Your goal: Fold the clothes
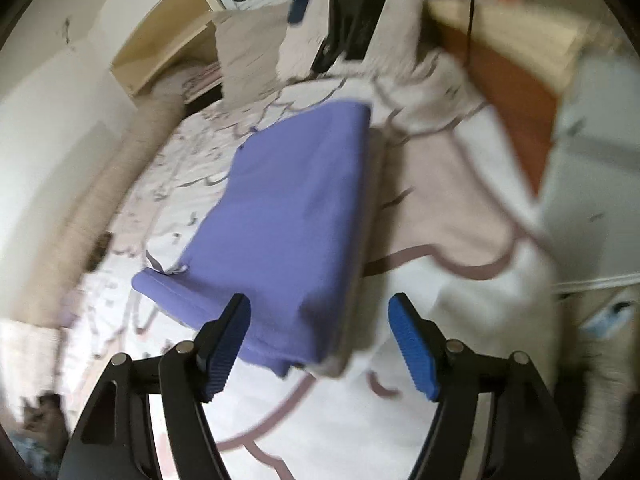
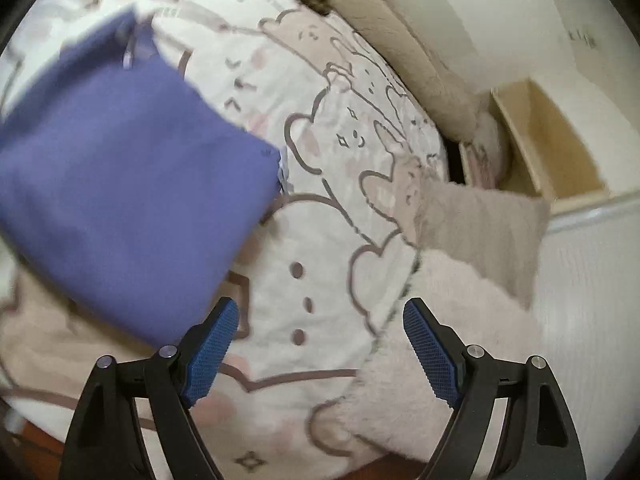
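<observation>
Left gripper (image 1: 320, 340), lower centre of its frame, fingers wide and empty; right gripper (image 2: 320, 346) likewise. Beyond them, a folded purple garment (image 1: 288, 220) lies on the patterned bedspread (image 2: 340, 220), mid-frame. Upper left, a wooden box (image 1: 160, 52) stands against the wall.

White walls (image 1: 48, 128), wooden shelf (image 2: 548, 148).

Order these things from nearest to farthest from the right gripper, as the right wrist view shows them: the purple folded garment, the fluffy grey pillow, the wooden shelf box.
1. Purple folded garment, left, right by the right gripper.
2. Fluffy grey pillow, ahead on the right.
3. Wooden shelf box, far right, by the wall.
</observation>
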`<state>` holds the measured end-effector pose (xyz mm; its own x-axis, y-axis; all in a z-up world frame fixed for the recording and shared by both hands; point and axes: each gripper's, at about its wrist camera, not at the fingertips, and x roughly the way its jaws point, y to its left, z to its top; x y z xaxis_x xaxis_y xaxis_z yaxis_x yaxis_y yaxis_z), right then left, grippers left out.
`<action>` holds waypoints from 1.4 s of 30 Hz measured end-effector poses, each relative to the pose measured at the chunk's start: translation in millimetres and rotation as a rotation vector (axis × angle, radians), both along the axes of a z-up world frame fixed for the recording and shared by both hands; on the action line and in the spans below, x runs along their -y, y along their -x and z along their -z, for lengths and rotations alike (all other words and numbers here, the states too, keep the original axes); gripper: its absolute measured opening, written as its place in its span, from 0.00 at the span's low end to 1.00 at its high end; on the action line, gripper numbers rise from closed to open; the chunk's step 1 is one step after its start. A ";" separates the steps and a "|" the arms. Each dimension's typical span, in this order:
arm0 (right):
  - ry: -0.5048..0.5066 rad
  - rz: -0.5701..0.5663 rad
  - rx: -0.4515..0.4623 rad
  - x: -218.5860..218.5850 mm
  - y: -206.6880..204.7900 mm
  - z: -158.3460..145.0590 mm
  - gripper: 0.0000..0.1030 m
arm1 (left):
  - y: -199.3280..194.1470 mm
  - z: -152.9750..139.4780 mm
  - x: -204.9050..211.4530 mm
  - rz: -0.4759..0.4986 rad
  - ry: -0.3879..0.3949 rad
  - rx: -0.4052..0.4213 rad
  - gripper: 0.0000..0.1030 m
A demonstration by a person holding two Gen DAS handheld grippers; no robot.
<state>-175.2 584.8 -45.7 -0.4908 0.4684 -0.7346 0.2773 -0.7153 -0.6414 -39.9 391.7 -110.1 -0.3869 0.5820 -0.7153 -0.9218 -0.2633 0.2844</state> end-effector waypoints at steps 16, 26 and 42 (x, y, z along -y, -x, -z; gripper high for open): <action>0.177 -0.063 0.316 38.5 -1.7 90.1 0.30 | 197.2 36.6 -18.1 -0.494 -0.146 0.623 0.66; 0.187 -0.019 0.301 28.2 -2.0 95.1 0.30 | 202.3 31.9 15.4 -0.509 -0.237 0.680 0.64; 1.142 0.434 -0.277 46.4 -64.1 -97.8 0.97 | 121.9 -57.6 132.4 -0.538 -0.340 0.454 0.89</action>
<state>-111.1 538.4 52.1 -0.6582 -0.2055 -0.7242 -0.1651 -0.8992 0.4053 -161.8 259.2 -52.5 -0.3907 0.6127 -0.6870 -0.6493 -0.7124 -0.2661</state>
